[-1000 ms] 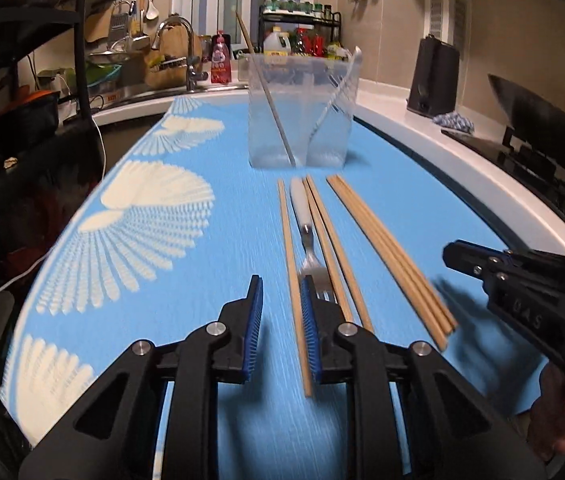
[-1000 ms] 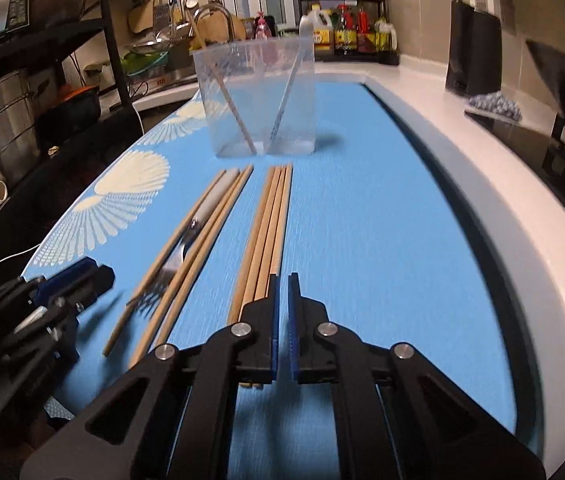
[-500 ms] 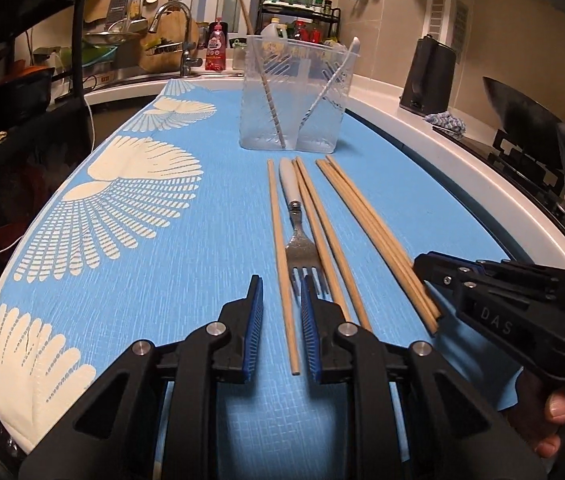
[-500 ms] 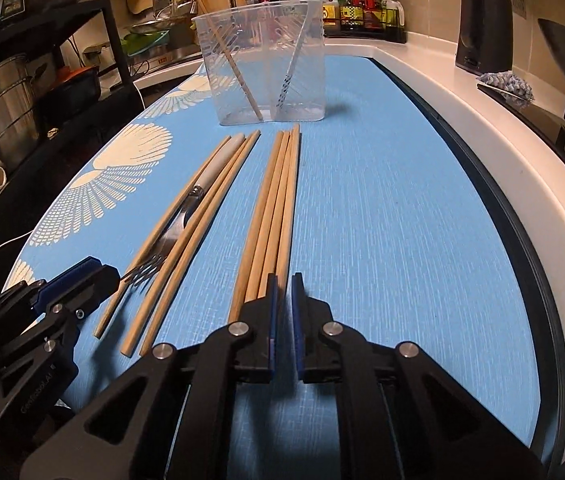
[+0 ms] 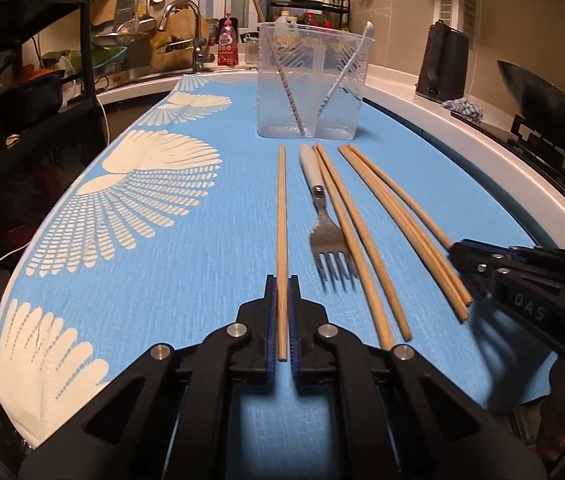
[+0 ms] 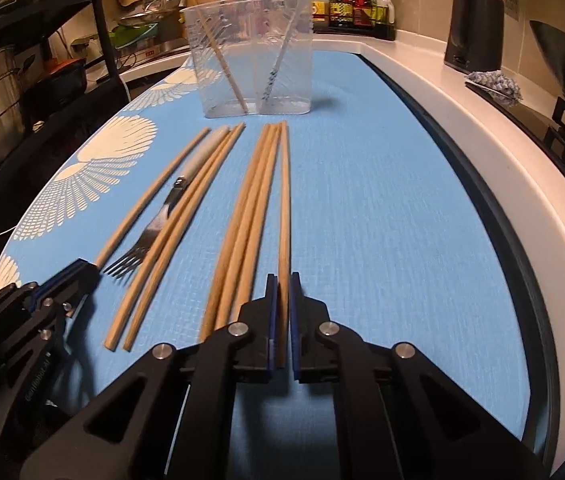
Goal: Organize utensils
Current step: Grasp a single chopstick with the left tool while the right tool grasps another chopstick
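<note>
Both my tools angle down at the desk: my left tool [image 5: 282, 280] is clamped on the leftmost chopstick [image 5: 281, 216], my right tool [image 6: 281, 278] pinched on the rightmost chopstick [image 6: 284, 200]. Between them lie a fork [image 5: 328, 236] and more chopsticks. Clear utensil holder [image 5: 308, 80] stands beyond, on the blue shell-print mat [image 5: 186, 280].

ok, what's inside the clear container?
The clear container has two sections: a wooden chopstick leans in the left, a white-handled utensil in the right. Its working end is blurred by the plastic.
</note>
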The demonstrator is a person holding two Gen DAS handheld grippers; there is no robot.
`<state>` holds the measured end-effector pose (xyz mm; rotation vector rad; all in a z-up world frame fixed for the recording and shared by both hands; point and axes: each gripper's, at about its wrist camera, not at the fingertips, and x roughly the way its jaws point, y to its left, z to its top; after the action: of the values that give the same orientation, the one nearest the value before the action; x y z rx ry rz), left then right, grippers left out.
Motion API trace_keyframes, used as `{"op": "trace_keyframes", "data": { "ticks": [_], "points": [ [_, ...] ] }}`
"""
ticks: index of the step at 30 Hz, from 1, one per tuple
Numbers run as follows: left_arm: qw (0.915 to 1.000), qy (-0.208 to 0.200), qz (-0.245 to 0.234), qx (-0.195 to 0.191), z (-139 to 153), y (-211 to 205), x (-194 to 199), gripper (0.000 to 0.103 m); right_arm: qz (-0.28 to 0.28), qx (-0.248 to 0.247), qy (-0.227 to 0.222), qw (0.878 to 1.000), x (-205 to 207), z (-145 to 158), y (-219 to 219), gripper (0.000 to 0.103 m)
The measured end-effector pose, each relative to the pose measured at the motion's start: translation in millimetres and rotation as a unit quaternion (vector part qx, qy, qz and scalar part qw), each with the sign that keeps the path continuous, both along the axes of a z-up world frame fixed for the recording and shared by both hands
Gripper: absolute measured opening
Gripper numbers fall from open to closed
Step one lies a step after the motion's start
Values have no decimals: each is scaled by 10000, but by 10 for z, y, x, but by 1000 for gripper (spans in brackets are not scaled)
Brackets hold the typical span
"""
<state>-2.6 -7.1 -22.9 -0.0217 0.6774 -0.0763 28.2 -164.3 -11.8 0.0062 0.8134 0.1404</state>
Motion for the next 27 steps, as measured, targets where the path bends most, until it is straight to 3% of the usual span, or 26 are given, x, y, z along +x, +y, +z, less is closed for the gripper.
{"op": "trace_keyframes", "data": {
  "ticks": [7,12,27],
  "points": [
    [9999,3,43,-132,-24,69,64,6,-560,275,92,9980,91,-7,-310,6],
    [9999,-88,40,-81,-37,63,13,7,-472,131,-10,9988,10,-17,-206,15],
    [9996,-267,119,9,-53,65,-73,6,-625,-153,-465,9968,-140,-62,-134,12]
  ]
}}
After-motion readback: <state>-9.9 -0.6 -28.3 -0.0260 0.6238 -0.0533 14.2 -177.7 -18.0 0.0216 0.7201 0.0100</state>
